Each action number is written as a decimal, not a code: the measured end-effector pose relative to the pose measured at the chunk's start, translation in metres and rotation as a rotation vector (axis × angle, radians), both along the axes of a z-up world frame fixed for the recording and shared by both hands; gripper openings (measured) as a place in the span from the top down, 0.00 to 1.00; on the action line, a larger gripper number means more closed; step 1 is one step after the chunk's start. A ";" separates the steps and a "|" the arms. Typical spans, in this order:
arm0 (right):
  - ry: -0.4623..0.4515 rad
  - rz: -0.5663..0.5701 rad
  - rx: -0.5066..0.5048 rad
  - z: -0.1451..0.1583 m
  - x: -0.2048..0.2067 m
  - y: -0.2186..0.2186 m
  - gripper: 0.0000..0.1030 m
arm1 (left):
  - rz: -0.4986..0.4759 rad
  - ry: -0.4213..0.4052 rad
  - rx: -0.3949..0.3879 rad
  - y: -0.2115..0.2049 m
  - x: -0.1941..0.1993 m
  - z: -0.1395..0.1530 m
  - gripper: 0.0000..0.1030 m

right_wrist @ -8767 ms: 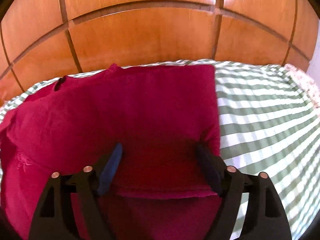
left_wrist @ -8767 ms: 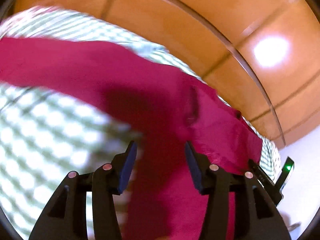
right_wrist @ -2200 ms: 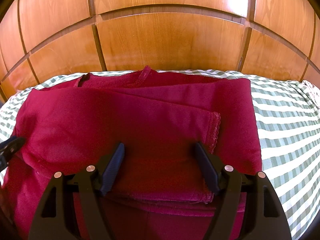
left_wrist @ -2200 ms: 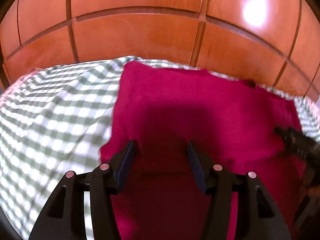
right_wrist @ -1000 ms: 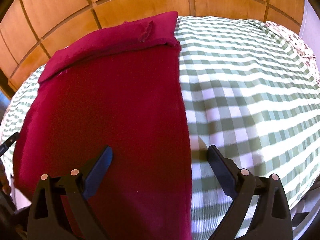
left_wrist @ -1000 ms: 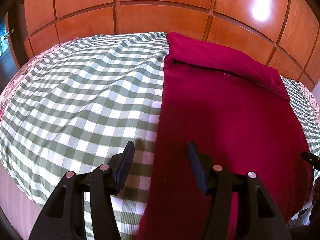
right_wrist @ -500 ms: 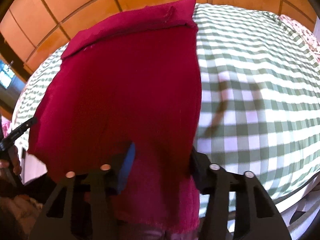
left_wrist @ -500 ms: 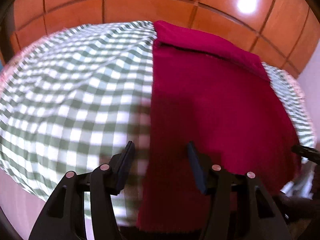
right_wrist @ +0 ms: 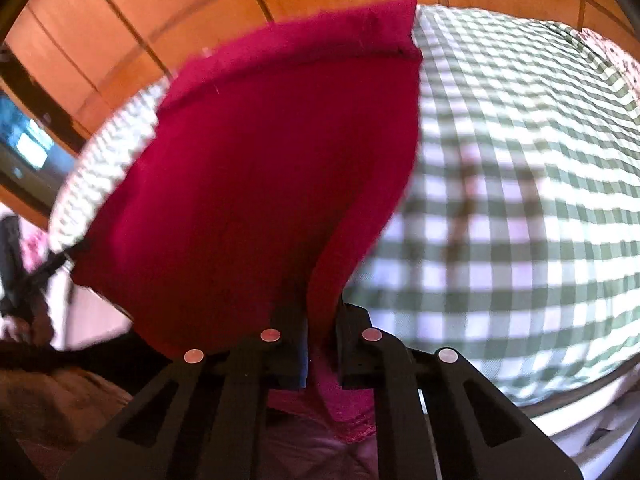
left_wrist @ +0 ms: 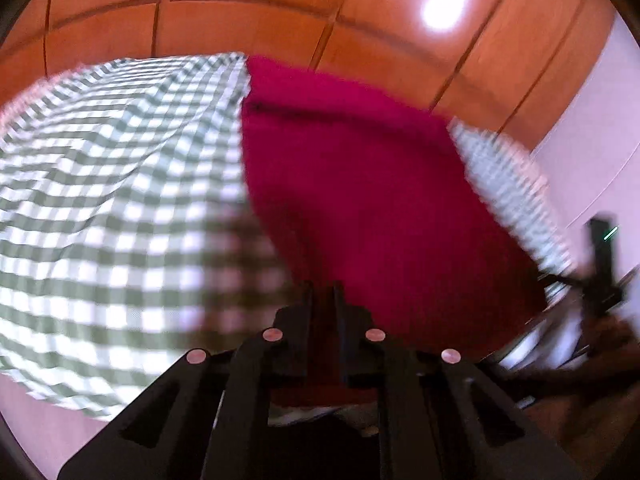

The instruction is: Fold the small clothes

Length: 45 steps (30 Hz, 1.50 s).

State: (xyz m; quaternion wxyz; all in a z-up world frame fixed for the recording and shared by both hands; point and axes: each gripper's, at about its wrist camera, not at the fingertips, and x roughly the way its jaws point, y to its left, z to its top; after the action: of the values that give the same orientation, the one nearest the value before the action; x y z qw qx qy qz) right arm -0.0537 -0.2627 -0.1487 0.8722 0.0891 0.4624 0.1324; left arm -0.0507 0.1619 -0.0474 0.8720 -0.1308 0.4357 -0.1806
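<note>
A crimson garment (left_wrist: 360, 184) lies lengthwise on the green-and-white checked bedcover (left_wrist: 120, 160), its far end folded over into a thicker band. My left gripper (left_wrist: 322, 292) is closing its jaws on the garment's near left corner, with cloth pinched between the pads and lifted off the bed. In the right wrist view the same garment (right_wrist: 260, 160) rises in a taut fold to my right gripper (right_wrist: 322, 308), whose jaws are closing on the near right corner; the hem hangs below the fingers. Both views are motion-blurred.
Orange wooden wall panels (left_wrist: 240, 12) stand behind the bed. The checked cover (right_wrist: 520, 160) spreads wide to either side of the garment. The right gripper (left_wrist: 600, 264) shows blurred at the left wrist view's right edge, the left gripper (right_wrist: 24, 276) at the other view's left edge.
Both grippers went from open over the garment's near edge to clamped on its two near corners. The near end of the cloth has lifted off the bed.
</note>
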 end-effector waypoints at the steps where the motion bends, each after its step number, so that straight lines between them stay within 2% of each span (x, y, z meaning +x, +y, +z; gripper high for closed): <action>1: -0.019 -0.002 0.028 0.006 0.003 -0.001 0.92 | 0.007 -0.020 -0.044 0.003 0.006 0.008 0.96; 5: -0.081 -0.029 0.150 0.028 0.030 -0.009 0.92 | 0.016 -0.073 -0.102 0.001 0.038 0.028 0.96; 7: -0.099 -0.060 0.178 0.033 0.050 -0.014 0.92 | 0.024 -0.084 -0.138 -0.001 0.061 0.035 0.97; 10: -0.101 -0.117 0.209 0.033 0.079 -0.021 0.92 | 0.042 -0.102 -0.122 -0.008 0.098 0.043 0.97; 12: -0.090 -0.166 0.227 0.033 0.101 -0.028 0.92 | 0.060 -0.077 -0.128 -0.007 0.125 0.042 0.97; 15: -0.087 -0.215 0.227 0.032 0.124 -0.037 0.92 | 0.156 -0.047 -0.085 -0.002 0.164 0.036 0.96; 16: -0.087 -0.225 0.228 0.031 0.132 -0.040 0.92 | 0.184 -0.031 -0.091 0.004 0.175 0.032 0.87; 17: -0.094 -0.232 0.244 0.032 0.137 -0.043 0.85 | 0.232 0.002 -0.100 0.011 0.185 0.027 0.73; 18: -0.096 -0.234 0.279 0.034 0.143 -0.048 0.76 | 0.273 0.028 -0.117 0.020 0.190 0.024 0.45; 19: -0.094 -0.231 0.306 0.035 0.145 -0.050 0.46 | 0.303 0.027 -0.163 0.030 0.190 0.021 0.41; 20: -0.100 -0.232 0.334 0.036 0.144 -0.053 0.22 | 0.312 0.019 -0.182 0.036 0.186 0.020 0.41; 22: -0.151 -0.262 0.331 0.042 0.133 -0.065 0.14 | 0.320 0.019 -0.153 0.043 0.178 0.016 0.40; 25: -0.138 -0.261 0.329 0.036 0.115 -0.079 0.11 | 0.261 0.040 -0.136 0.045 0.155 0.001 0.40; 28: -0.119 -0.262 0.298 0.021 0.090 -0.086 0.10 | 0.190 0.041 -0.119 0.039 0.128 -0.013 0.39; 31: -0.111 -0.224 0.190 0.005 0.078 -0.077 0.10 | 0.137 0.080 -0.099 0.025 0.118 -0.029 0.41; 32: -0.115 -0.210 0.153 0.001 0.077 -0.072 0.10 | 0.125 0.087 -0.086 0.019 0.116 -0.032 0.43; 34: -0.121 -0.183 0.080 -0.006 0.082 -0.054 0.16 | 0.114 0.088 -0.045 0.006 0.119 -0.035 0.62; 36: -0.124 -0.163 0.038 -0.008 0.095 -0.039 0.31 | 0.123 0.090 0.002 -0.001 0.126 -0.035 0.83; 37: -0.127 -0.162 0.013 -0.009 0.101 -0.033 0.36 | 0.131 0.097 0.015 -0.003 0.129 -0.035 0.85; 38: -0.124 -0.161 0.001 -0.009 0.106 -0.030 0.46 | 0.136 0.097 0.004 -0.003 0.129 -0.033 0.85; 39: -0.116 -0.158 -0.005 -0.010 0.109 -0.029 0.62 | 0.135 0.092 0.003 -0.002 0.127 -0.031 0.86; 41: -0.104 -0.146 0.013 -0.009 0.107 -0.029 0.76 | 0.131 0.090 -0.001 -0.001 0.123 -0.030 0.88; 42: -0.110 -0.146 0.015 -0.007 0.103 -0.029 0.80 | 0.133 0.095 -0.014 0.002 0.120 -0.030 0.89; 45: -0.113 -0.139 0.025 -0.005 0.091 -0.027 0.82 | 0.136 0.103 -0.042 0.009 0.107 -0.033 0.90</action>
State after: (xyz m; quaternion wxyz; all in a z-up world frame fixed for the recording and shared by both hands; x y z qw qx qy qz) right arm 0.0371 -0.2902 -0.1535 0.9029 0.1240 0.4033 0.0821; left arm 0.0560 0.1705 -0.0808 0.8558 -0.1876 0.4661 -0.1230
